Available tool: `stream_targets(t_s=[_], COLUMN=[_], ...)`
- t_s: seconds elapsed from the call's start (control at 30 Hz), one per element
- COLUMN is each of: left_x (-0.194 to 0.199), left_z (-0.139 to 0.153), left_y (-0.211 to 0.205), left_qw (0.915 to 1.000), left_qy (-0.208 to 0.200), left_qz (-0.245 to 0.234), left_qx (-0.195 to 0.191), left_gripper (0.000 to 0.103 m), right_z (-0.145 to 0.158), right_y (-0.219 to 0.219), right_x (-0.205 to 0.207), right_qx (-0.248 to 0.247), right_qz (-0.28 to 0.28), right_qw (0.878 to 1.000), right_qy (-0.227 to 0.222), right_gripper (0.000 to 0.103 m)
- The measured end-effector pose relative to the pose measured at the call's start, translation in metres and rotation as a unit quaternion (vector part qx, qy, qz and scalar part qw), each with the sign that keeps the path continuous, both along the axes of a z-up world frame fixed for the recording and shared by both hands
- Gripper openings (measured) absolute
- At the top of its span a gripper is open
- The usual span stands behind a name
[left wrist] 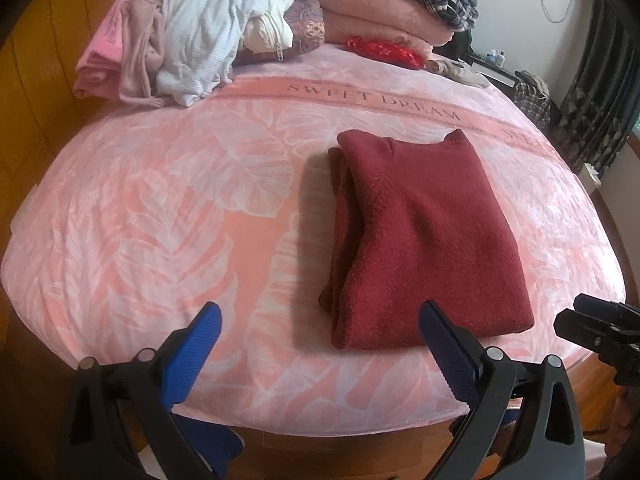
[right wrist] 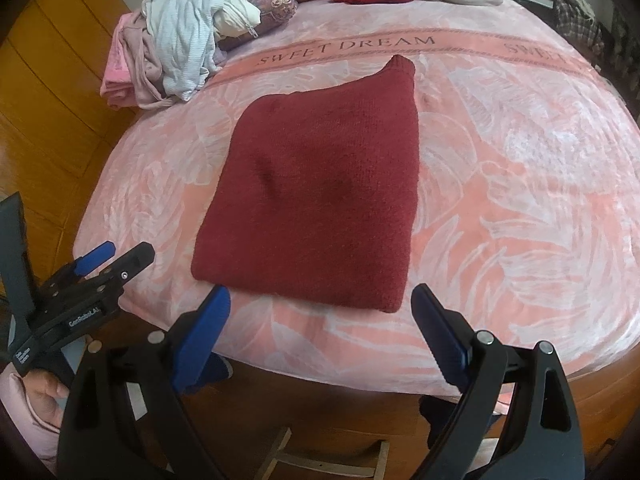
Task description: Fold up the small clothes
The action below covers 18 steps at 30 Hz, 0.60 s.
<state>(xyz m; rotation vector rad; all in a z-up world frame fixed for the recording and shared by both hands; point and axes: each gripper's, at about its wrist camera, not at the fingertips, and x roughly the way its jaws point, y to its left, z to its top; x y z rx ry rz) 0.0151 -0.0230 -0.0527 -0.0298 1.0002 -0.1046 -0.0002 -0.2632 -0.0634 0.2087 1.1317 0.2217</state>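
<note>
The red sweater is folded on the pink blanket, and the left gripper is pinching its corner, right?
Not quite. The red sweater is folded on the pink blanket, but the left gripper is open and holds nothing, just short of the near edge. The left wrist view shows this.

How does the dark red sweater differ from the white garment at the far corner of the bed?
The dark red sweater is folded into a flat rectangle; the white garment is crumpled and unfolded. The sweater lies alone near the middle of the bed; the white garment sits on a heap of other clothes. Both rest on the pink blanket, and neither gripper touches them.
</note>
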Motion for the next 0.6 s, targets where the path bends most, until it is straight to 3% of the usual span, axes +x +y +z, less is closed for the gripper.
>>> stream_targets(t_s=[0.6], left_x=[-0.005], left_z=[-0.001], left_y=[-0.007], left_qw=[0.9998], left_qy=[-0.004], left_qz=[-0.017], left_qx=[0.014], left_gripper=[0.099], right_z=[-0.002], right_y=[0.010], right_x=[-0.002], right_qx=[0.008], right_qz=[0.007], right_qw=[1.000], right_qy=[0.005], right_gripper=[0.091])
